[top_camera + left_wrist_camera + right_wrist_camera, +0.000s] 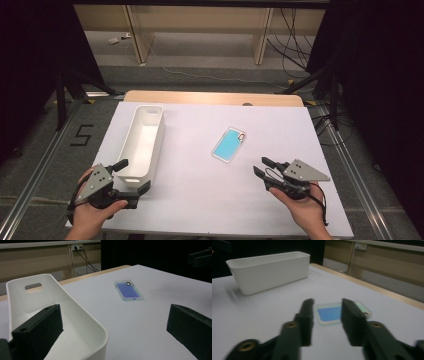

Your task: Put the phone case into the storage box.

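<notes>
The left gripper [134, 176] sat at the near left corner of the white table [280, 125], held in the person's left hand [95, 212]. Its jaws were spread wide and held nothing. One jaw reached over the near end wall of the white plastic bin [142, 145], the other lay outside that wall on the table side, so the bin's near rim stood between them; in the left gripper view the left jaw hung inside the bin [75, 312] and the right jaw hovered over bare tabletop. Whether either jaw touched the bin I could not tell.

The right gripper [262, 167] was at the near right of the table, held in the person's right hand [302, 207], with the grey three-cornered plate on top of it. Its jaws were parted by a moderate gap and gripped nothing. They pointed toward the phone case [229, 144], a clear case with a blue back, which lay flat on the table just ahead of the tips and apart from them. In the right gripper view the phone case [328, 314] showed through the gap between the jaws, with the bin [269, 271] farther off to its left.

From the left gripper, the phone case [128, 290] lay well ahead and to the right, clear of the bin.
</notes>
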